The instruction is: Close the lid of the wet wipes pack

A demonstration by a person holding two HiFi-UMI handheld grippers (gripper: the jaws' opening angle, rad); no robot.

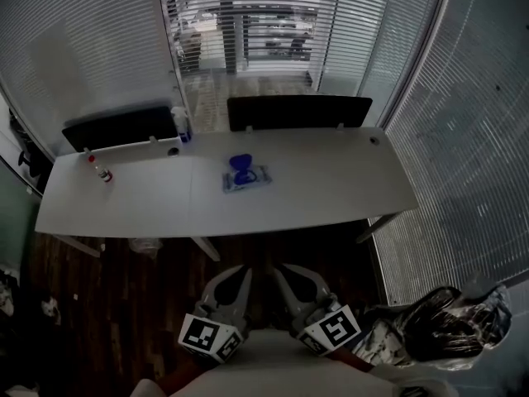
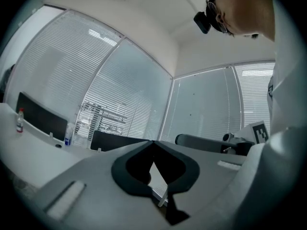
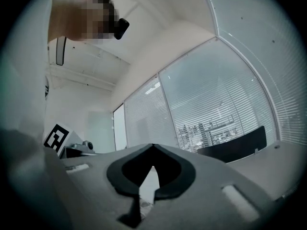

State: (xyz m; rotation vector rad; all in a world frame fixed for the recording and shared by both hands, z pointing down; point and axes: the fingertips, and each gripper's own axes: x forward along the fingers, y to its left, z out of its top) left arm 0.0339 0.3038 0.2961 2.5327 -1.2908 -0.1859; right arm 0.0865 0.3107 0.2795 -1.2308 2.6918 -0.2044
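- Left tool (image 1: 241, 278) held low, close to the body, well short of the surface (image 1: 331, 190); jaws closed tip to tip, nothing between them.
- Right tool (image 1: 283, 278) just beside it, jaws likewise pressed together and empty.
- Wet wipes pack (image 1: 248, 179) lying flat near the middle of the white surface, well apart from both tools, with its blue lid (image 1: 240, 166) standing up open.
- Small red-capped bottle (image 1: 102, 172) upright toward the left end; spray bottle (image 1: 180, 125) at the far edge.
- Two dark panels (image 1: 297, 112) along the far side.
- Crumpled plastic bag (image 1: 442, 325) on the floor at lower right.
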